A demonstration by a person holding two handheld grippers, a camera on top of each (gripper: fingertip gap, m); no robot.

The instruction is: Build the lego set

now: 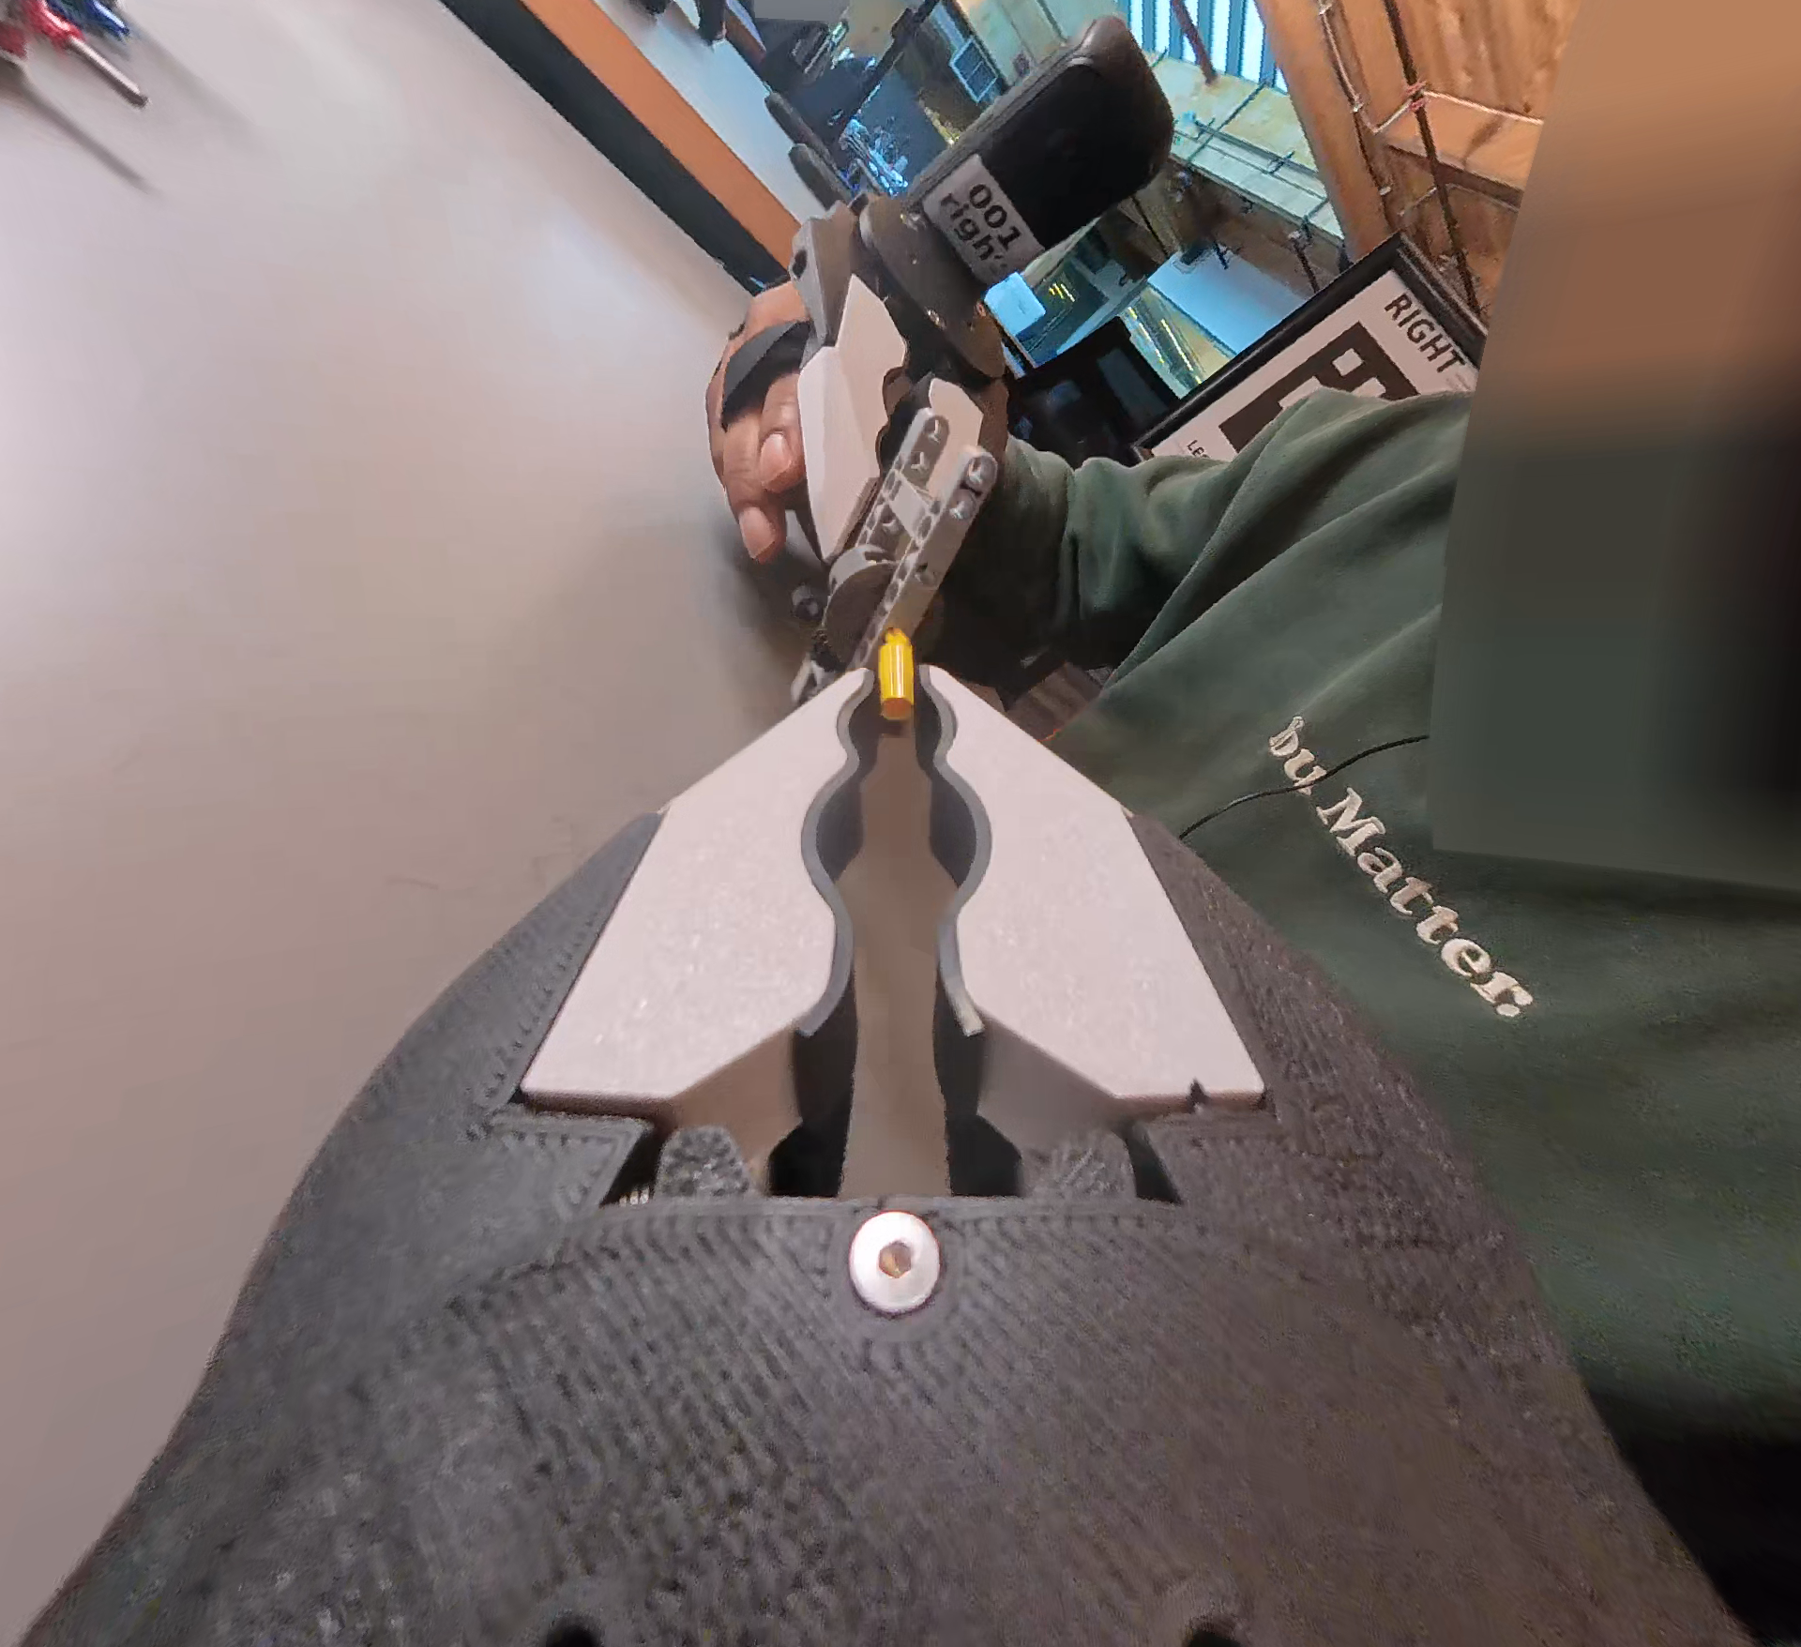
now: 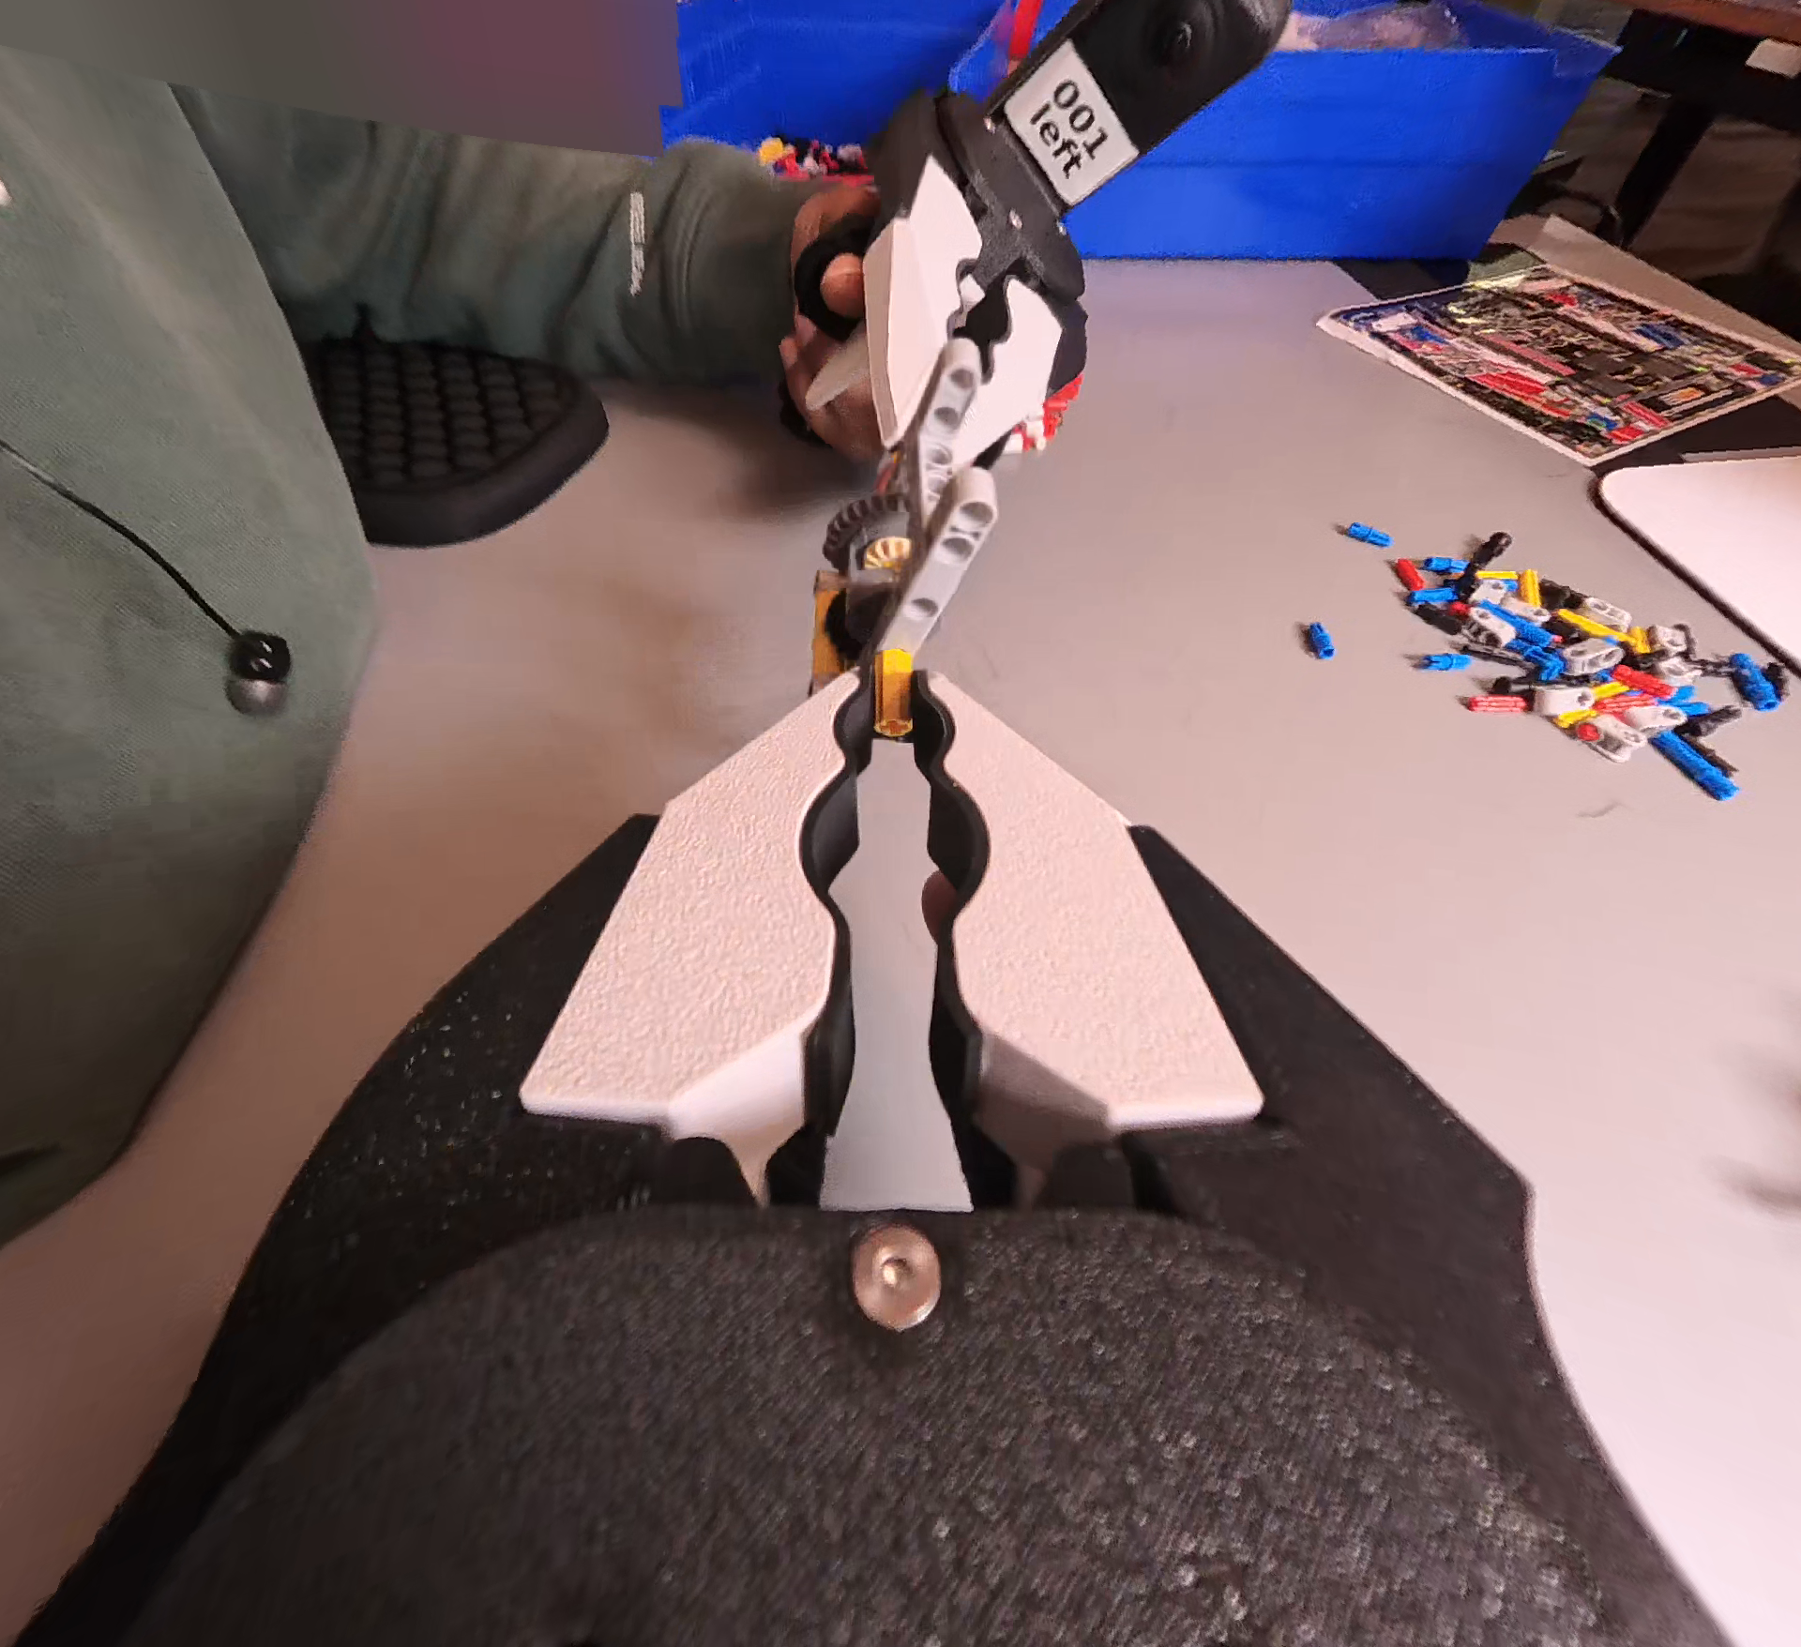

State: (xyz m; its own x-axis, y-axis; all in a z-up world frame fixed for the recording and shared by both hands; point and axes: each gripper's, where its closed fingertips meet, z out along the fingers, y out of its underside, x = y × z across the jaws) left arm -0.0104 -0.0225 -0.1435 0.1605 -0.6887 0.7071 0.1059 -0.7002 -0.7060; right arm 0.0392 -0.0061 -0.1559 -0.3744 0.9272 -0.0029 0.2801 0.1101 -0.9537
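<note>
Both grippers hold the half-built Lego piece up off the table.

My left gripper (image 1: 893, 692) is clamped on a yellow connector (image 1: 895, 670) at the end of the grey beam assembly (image 1: 926, 480). My right gripper (image 2: 892, 709) pinches one the same way. I judge this braces the assembly for pressing parts together. The loose parts (image 2: 1579, 665) lie well apart on the table (image 2: 1169, 480).

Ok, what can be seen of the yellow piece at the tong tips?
The yellow piece is a short, glossy plastic cylinder with a hollow near end, held over the grey table. Each wrist view shows it pinched at its own tips: left tongs, right tongs. Its far end meets the grey beam assembly.
</note>
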